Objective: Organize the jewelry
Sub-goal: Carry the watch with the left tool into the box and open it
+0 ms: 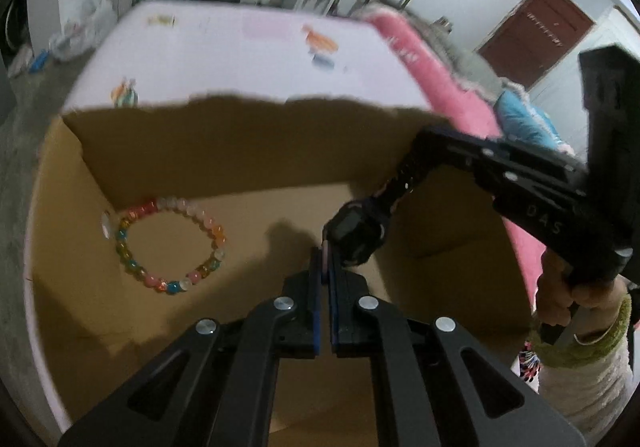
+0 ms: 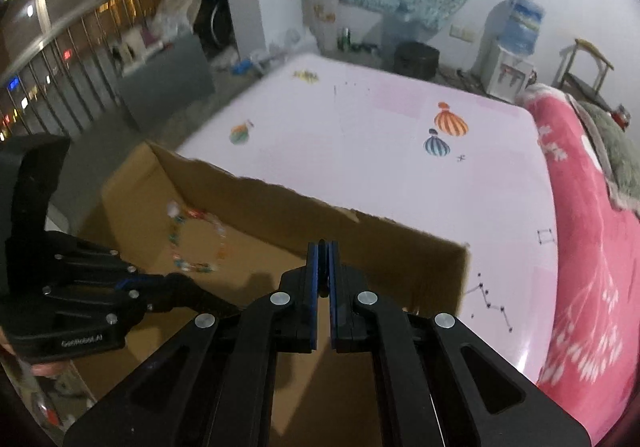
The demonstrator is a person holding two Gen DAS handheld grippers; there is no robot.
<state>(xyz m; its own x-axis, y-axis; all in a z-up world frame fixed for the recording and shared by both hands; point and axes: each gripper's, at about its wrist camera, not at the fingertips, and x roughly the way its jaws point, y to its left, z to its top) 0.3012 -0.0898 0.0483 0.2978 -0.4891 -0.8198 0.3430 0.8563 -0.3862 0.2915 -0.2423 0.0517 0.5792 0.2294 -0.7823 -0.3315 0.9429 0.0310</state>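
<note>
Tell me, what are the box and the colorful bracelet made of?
The box looks like cardboard: matte brown, with a ragged torn top edge. The beaded bracelet seems to be glass or plastic beads: glossy, partly see-through, in many colors. I can't tell which.

**Box on the table, bracelet in its far-left corner**

The open brown cardboard box (image 1: 224,143) sits on the near part of the white balloon-printed table (image 1: 240,59). Inside it, the multicoloured round-bead bracelet (image 1: 168,247) lies flat on the floor in the far-left corner, close to both walls. To its right, above the box floor, the black digital wristwatch (image 1: 354,235) hangs between the left gripper (image 1: 325,259), nearer, and the right gripper (image 1: 396,183), farther right, each clamped on a strap end. The pink patterned blanket (image 1: 452,87) lies along the table's right edge.
</note>
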